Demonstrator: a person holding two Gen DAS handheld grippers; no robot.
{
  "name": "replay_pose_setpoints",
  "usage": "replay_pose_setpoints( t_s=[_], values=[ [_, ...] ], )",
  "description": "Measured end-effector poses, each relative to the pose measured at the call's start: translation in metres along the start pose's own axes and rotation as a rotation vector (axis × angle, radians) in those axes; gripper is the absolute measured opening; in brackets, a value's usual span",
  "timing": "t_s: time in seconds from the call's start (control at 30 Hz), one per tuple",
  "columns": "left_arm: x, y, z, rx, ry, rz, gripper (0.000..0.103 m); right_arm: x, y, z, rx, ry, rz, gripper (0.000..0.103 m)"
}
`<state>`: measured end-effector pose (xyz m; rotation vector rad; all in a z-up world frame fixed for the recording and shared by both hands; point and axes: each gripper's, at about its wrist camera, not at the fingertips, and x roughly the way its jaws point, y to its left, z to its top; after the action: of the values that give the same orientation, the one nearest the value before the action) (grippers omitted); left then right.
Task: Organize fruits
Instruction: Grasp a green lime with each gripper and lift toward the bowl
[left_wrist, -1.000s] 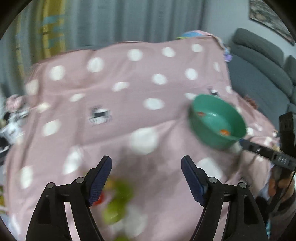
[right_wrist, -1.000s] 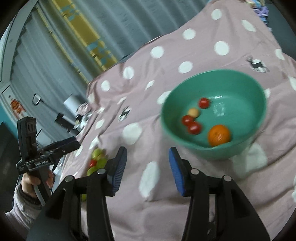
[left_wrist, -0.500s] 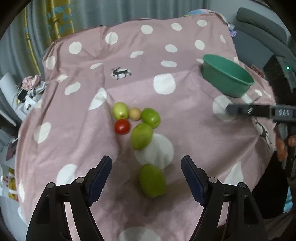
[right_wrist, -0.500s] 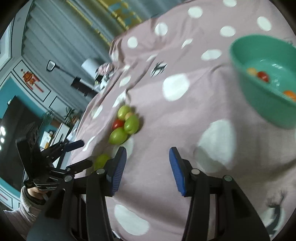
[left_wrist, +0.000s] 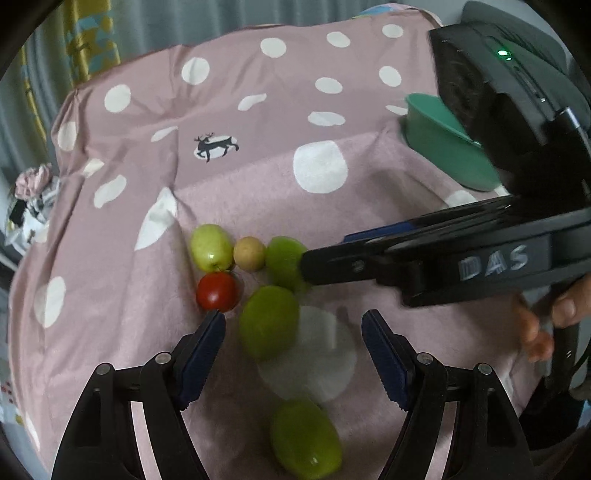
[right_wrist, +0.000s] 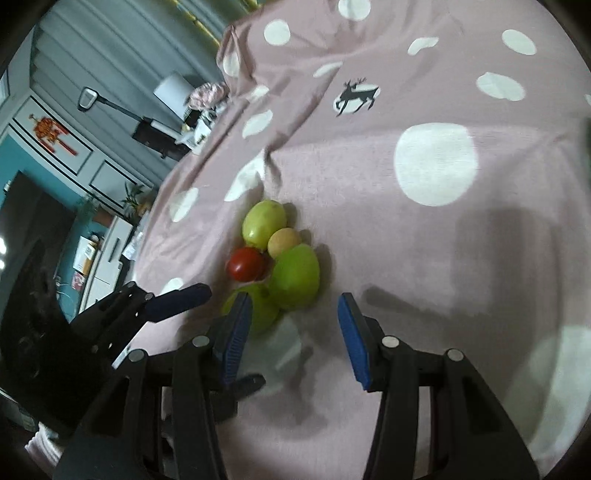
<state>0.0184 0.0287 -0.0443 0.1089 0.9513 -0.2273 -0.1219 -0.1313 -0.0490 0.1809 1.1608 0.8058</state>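
Note:
A cluster of fruit lies on the pink dotted cloth (left_wrist: 258, 177): a yellow-green apple (left_wrist: 211, 247), a small tan fruit (left_wrist: 249, 253), a red tomato (left_wrist: 217, 291) and three green fruits (left_wrist: 269, 322) (left_wrist: 284, 263) (left_wrist: 305, 435). My left gripper (left_wrist: 293, 325) is open, just before the middle green fruit. My right gripper (right_wrist: 293, 308) is open, close behind a green fruit (right_wrist: 295, 277); in the left wrist view its fingers (left_wrist: 332, 264) reach in from the right, touching or covering that fruit. The green bowl (left_wrist: 439, 136) stands far right, partly hidden.
The cloth's edge drops off at the left, with clutter (left_wrist: 29, 199) and furniture (right_wrist: 110, 236) beyond. A grey curtain (left_wrist: 184, 18) hangs behind. A hand (left_wrist: 554, 314) holds the right gripper's handle at the right edge.
Both grippers have swung from the bowl to the fruit cluster and come close. The right gripper now reaches the cluster from the right; the bowl has left its view.

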Motion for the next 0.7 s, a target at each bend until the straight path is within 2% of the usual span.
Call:
replay_pose_setpoints(
  t_s=[0.13,0.33,0.5,0.57,0.7],
  values=[
    [0.011,0.006,0.002,0.003,0.022,-0.015,0.068,0.015,0.003,0.008,-0.019,0.020,-0.032,0.049],
    [0.020,0.014,0.004,-0.015,0.031,-0.025,0.040,0.022,0.000,0.013,-0.026,0.035,-0.056,0.043],
    [0.025,0.018,0.000,-0.024,0.052,-0.029,0.039,0.025,0.003,0.013,-0.040,0.038,-0.060,0.043],
    [0.025,0.017,-0.001,-0.022,0.048,-0.024,0.039,0.028,0.007,0.014,-0.058,0.041,-0.073,0.034],
    [0.023,0.017,-0.001,-0.036,0.048,-0.025,0.039,0.027,0.010,0.012,-0.084,0.041,-0.070,0.035]
  ],
)
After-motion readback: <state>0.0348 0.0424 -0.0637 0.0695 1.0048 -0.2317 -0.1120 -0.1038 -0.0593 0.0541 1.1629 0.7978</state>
